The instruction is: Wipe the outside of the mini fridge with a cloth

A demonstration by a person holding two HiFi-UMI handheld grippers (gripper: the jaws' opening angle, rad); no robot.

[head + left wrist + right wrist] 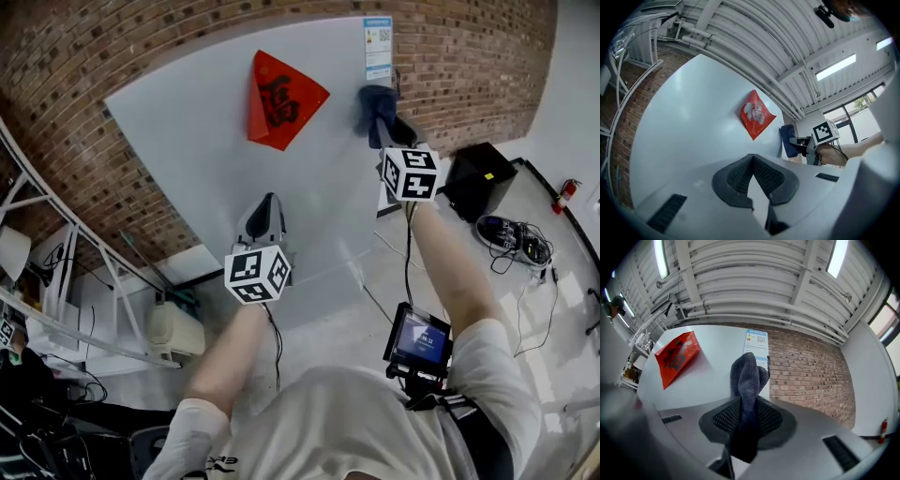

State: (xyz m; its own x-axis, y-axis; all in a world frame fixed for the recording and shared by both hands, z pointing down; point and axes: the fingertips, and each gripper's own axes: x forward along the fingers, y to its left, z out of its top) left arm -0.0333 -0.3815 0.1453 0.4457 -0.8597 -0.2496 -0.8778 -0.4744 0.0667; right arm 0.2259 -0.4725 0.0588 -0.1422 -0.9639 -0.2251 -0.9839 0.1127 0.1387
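Observation:
The mini fridge's white front (pixel 187 122) fills the middle of the head view, with a red diamond sticker (pixel 281 98) and a blue-and-white label (pixel 378 47) on it. My right gripper (pixel 384 127) is shut on a dark grey-blue cloth (pixel 373 105), which it holds against the fridge just below the label. In the right gripper view the cloth (pixel 747 380) stands up between the jaws of that gripper (pixel 747 401), in front of the label (pixel 756 345). My left gripper (pixel 264 208) is lower down by the fridge front, its jaws (pixel 751 157) shut on nothing.
A brick wall (pixel 75 94) is behind the fridge. A black box (pixel 480 178), cables (pixel 511 239) and a fire extinguisher (pixel 565 194) lie on the floor at the right. White shelving (pixel 56 281) and a white appliance (pixel 173 330) are at the left.

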